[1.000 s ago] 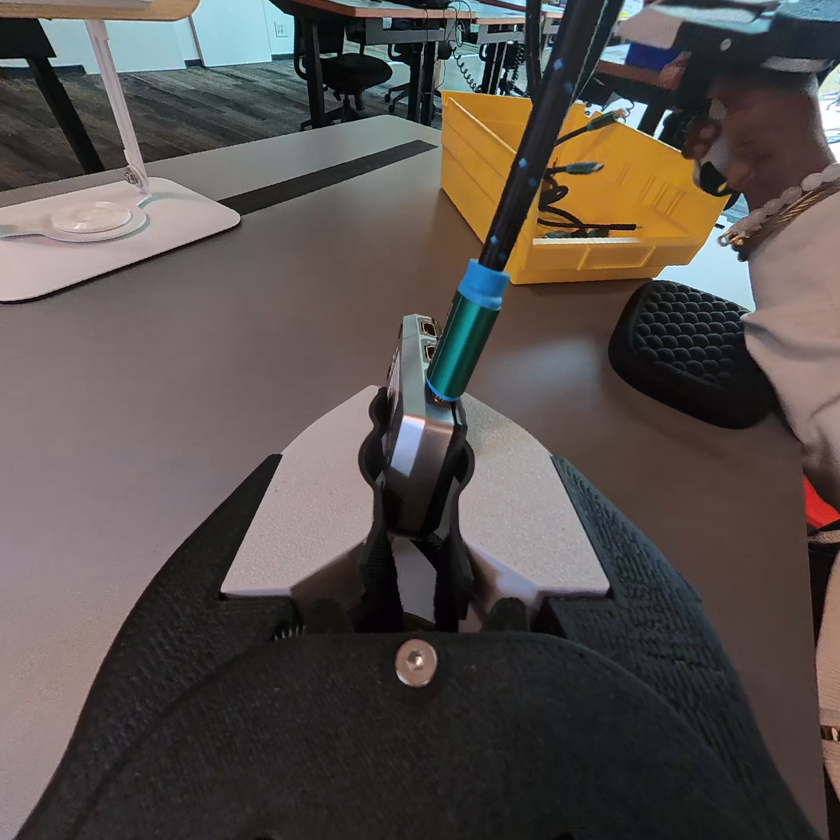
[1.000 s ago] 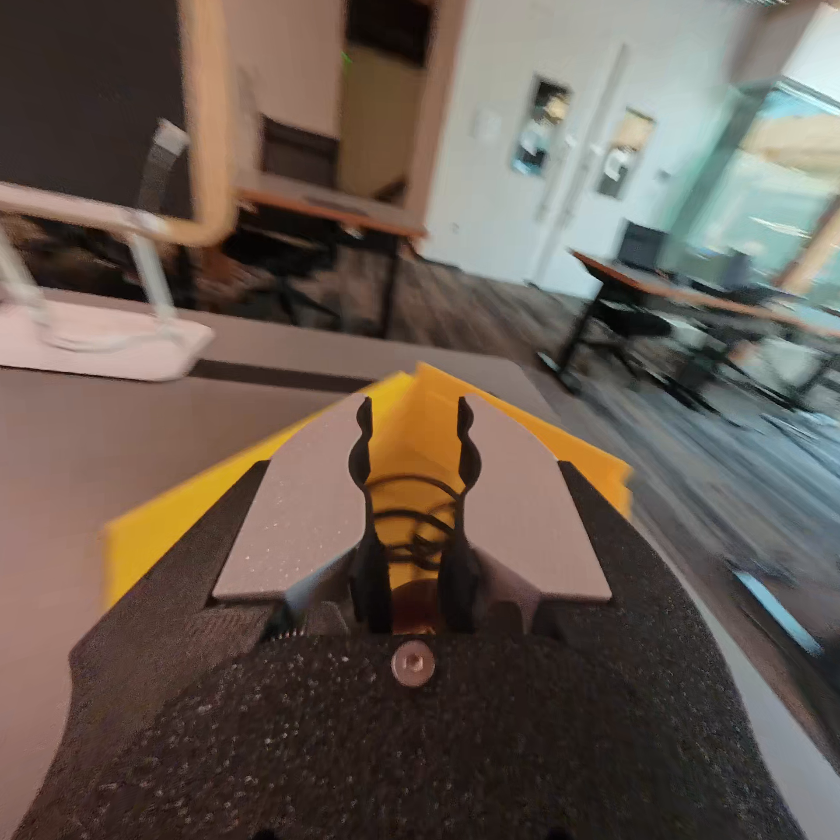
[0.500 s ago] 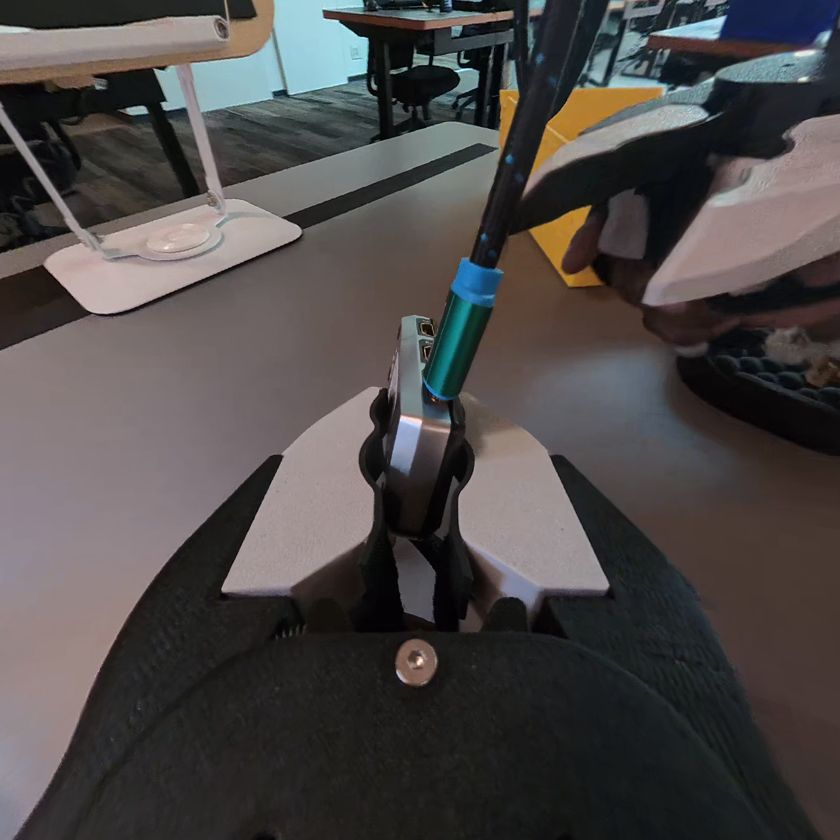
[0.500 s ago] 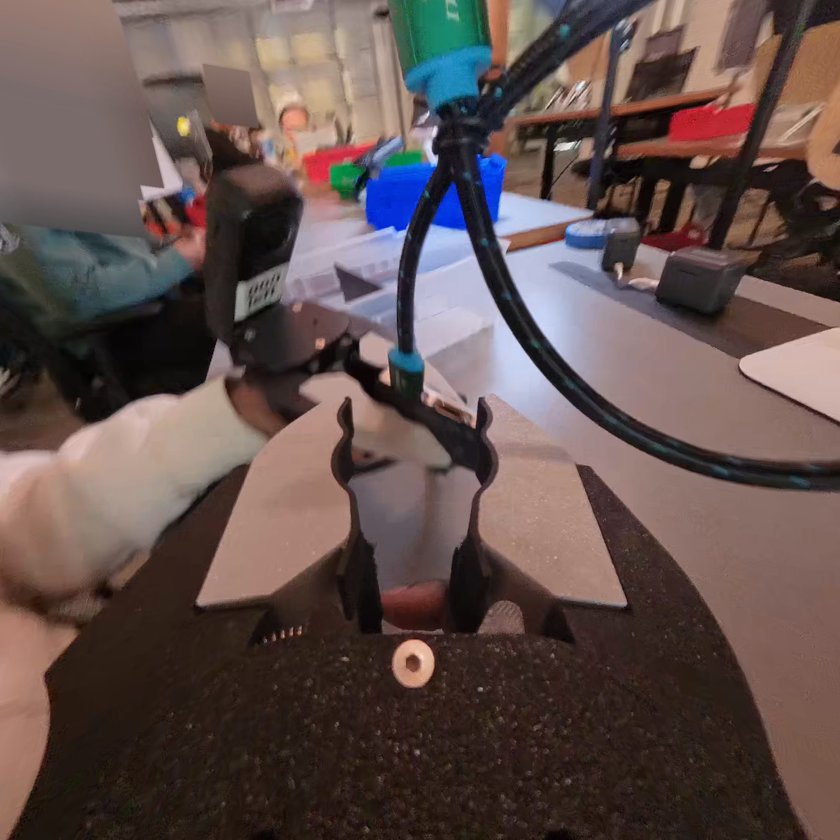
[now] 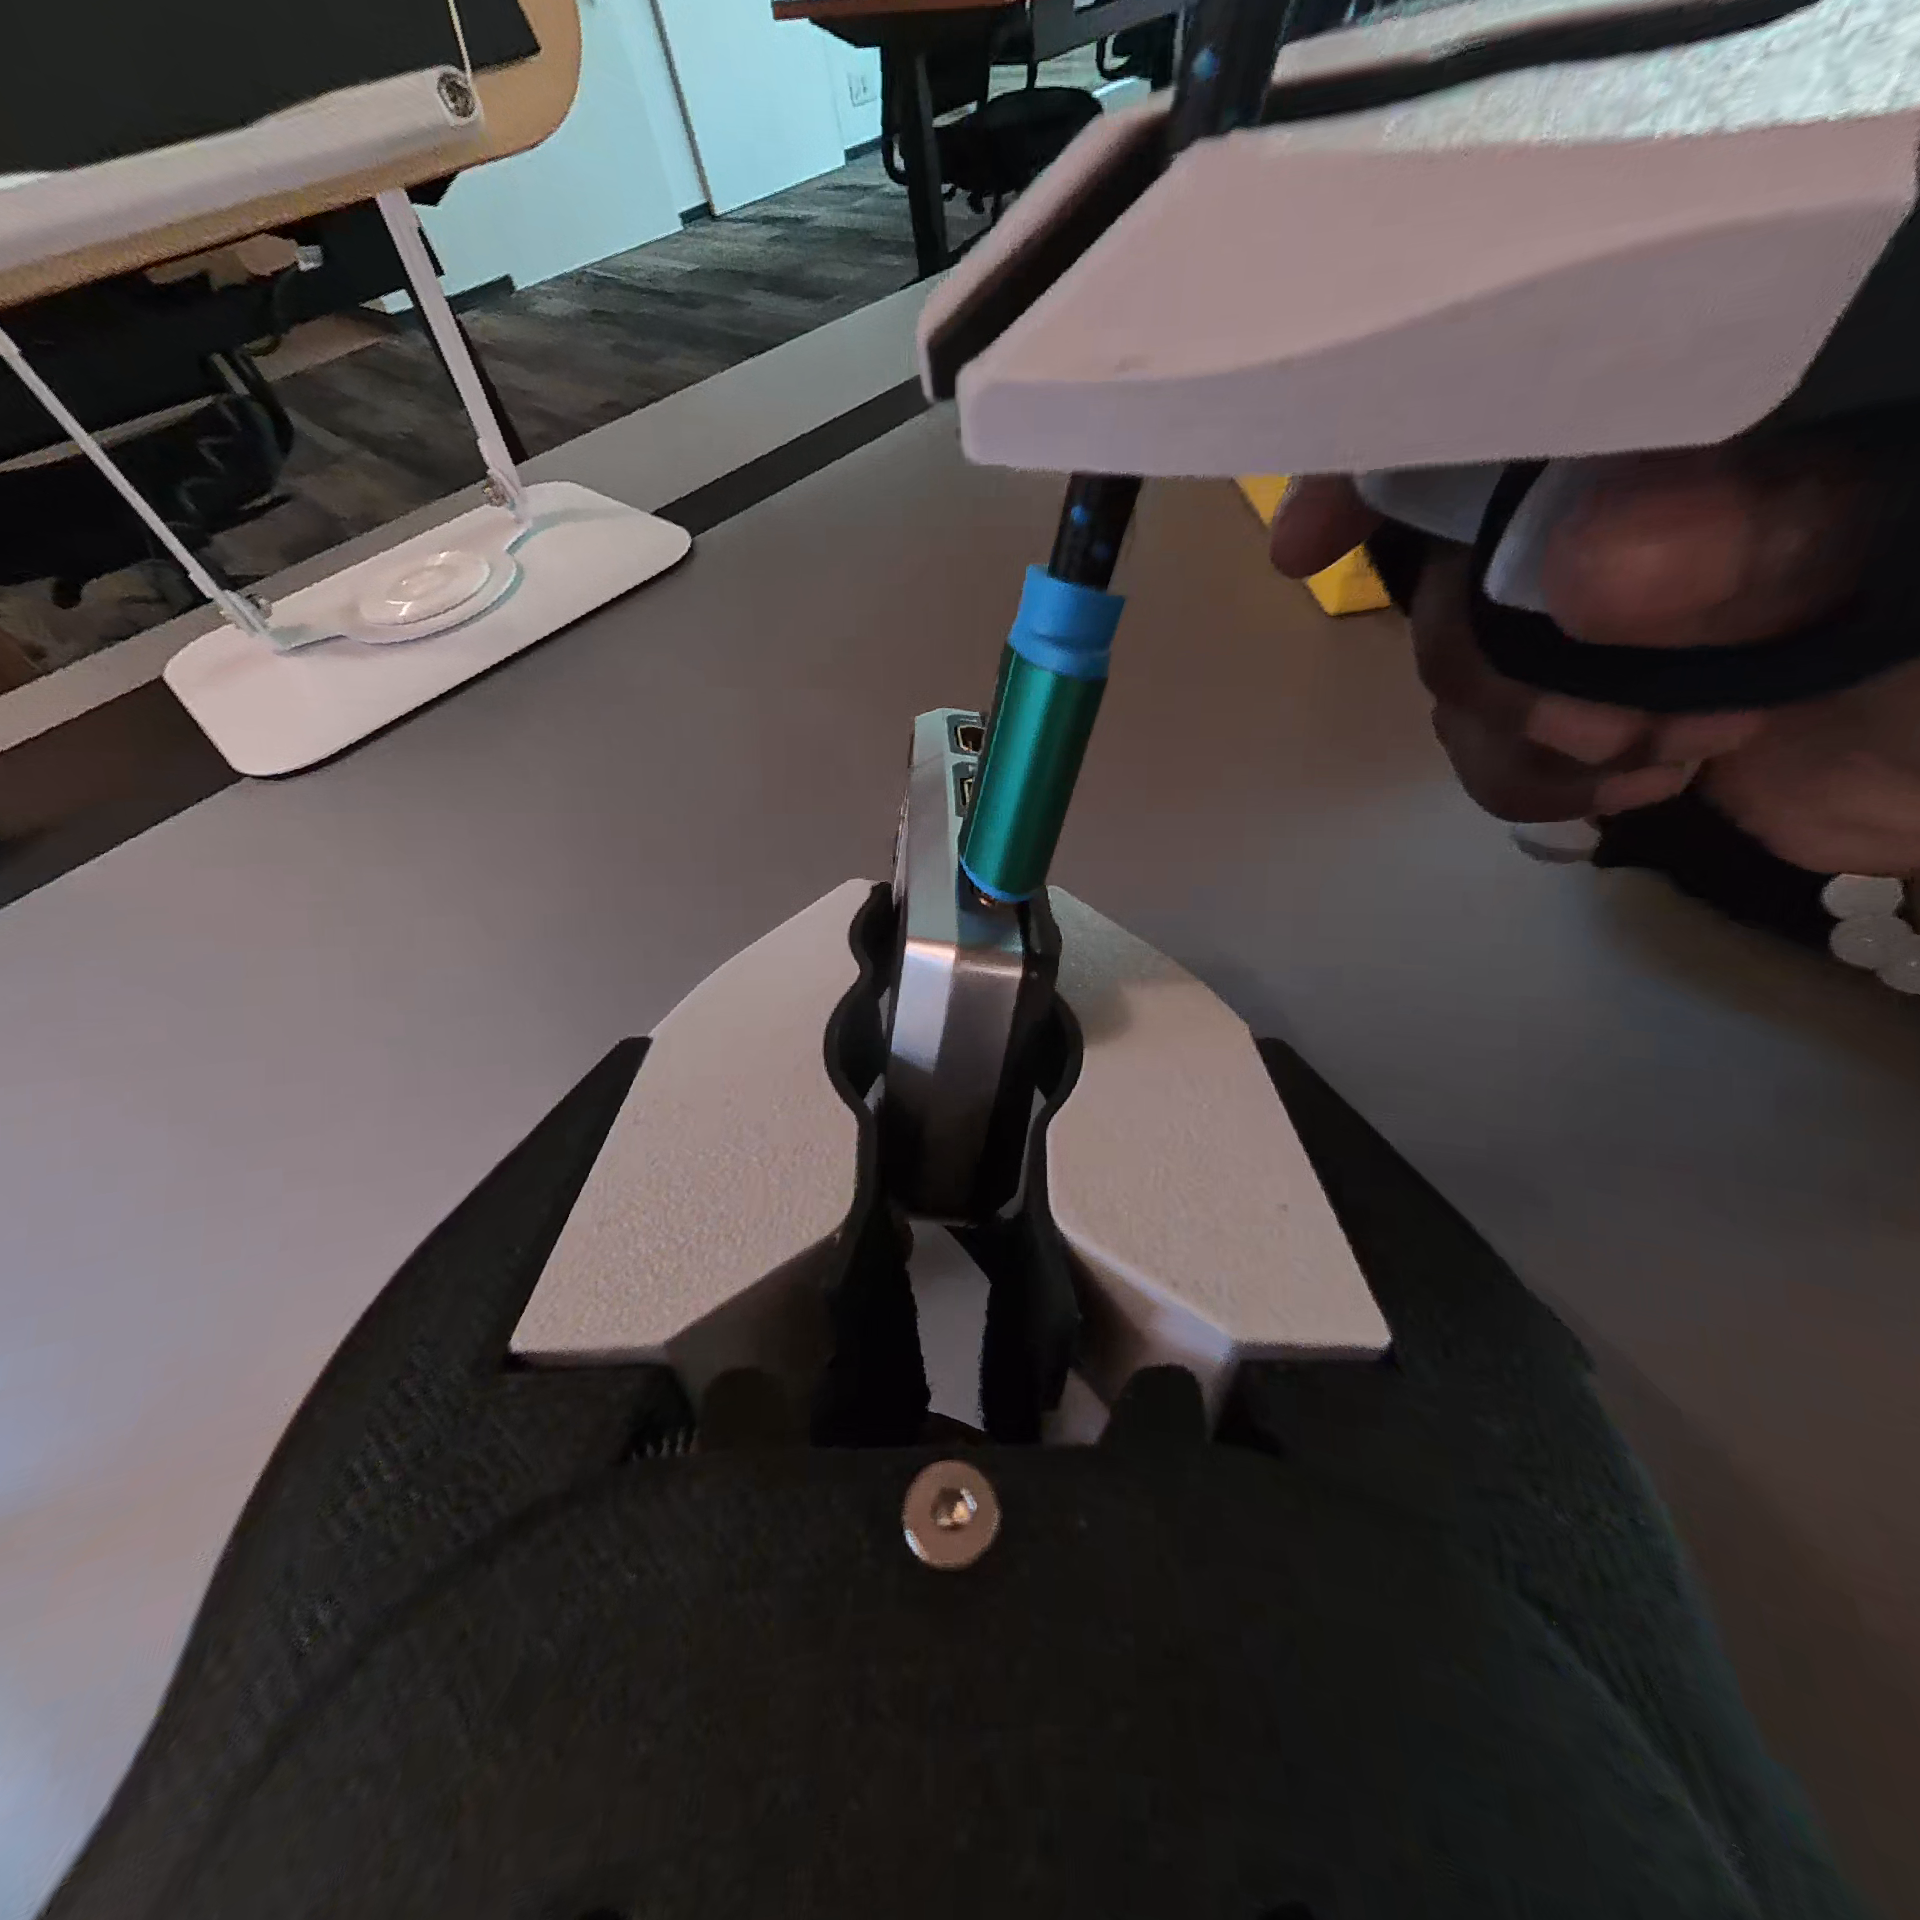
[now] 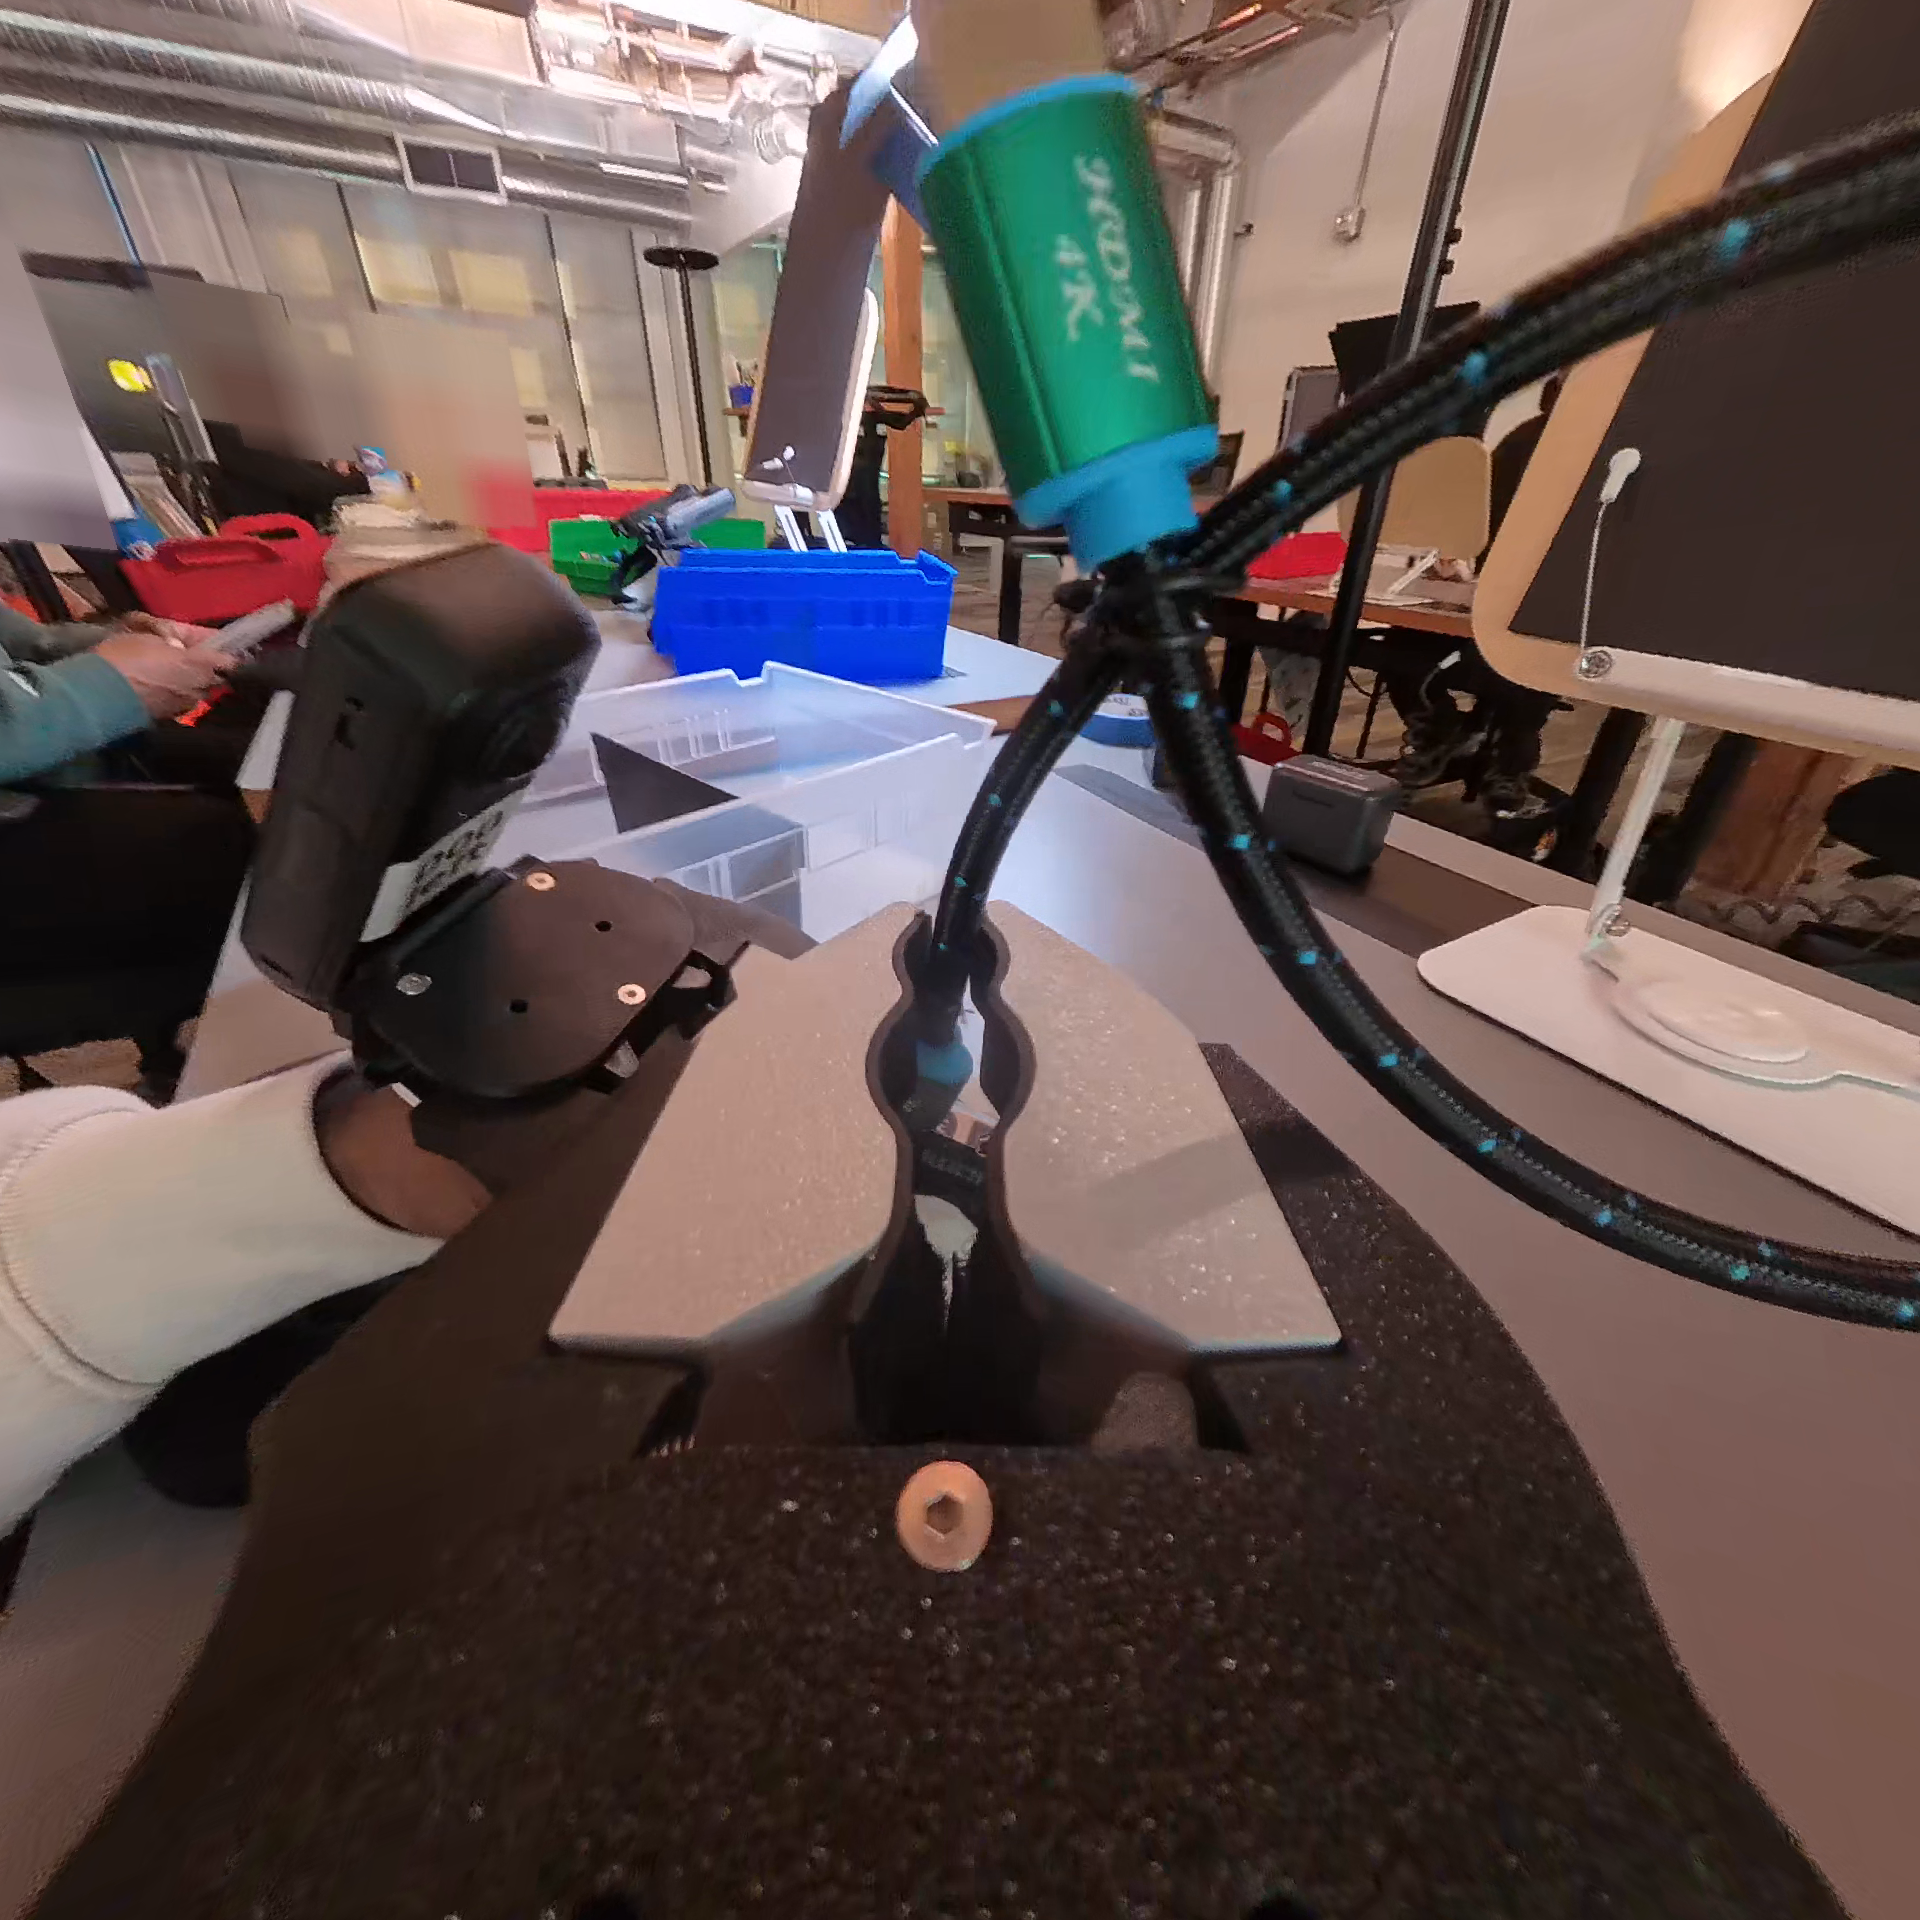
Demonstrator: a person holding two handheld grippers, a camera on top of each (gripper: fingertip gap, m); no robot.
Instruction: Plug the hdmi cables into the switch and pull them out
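Observation:
My left gripper is shut on a silver HDMI switch and holds it edge-up over the grey table. A green HDMI plug with a blue collar sits in a port on the switch's top edge. Its black braided cable rises from it. My right gripper comes in from above and is shut around the cable just above the blue collar; it also shows in the left wrist view. The cable's other green plug hangs close to the right camera.
A white stand base lies at the table's far left and also shows in the right wrist view. A yellow bin corner peeks out behind a hand. A clear tray, a blue bin and a small grey box stand farther off. The grippers' ends are close to 9 cm from one another.
My right gripper swung from the yellow bin over to the switch and closed its fingers around the cable above the plug. My left gripper kept hold of the switch.

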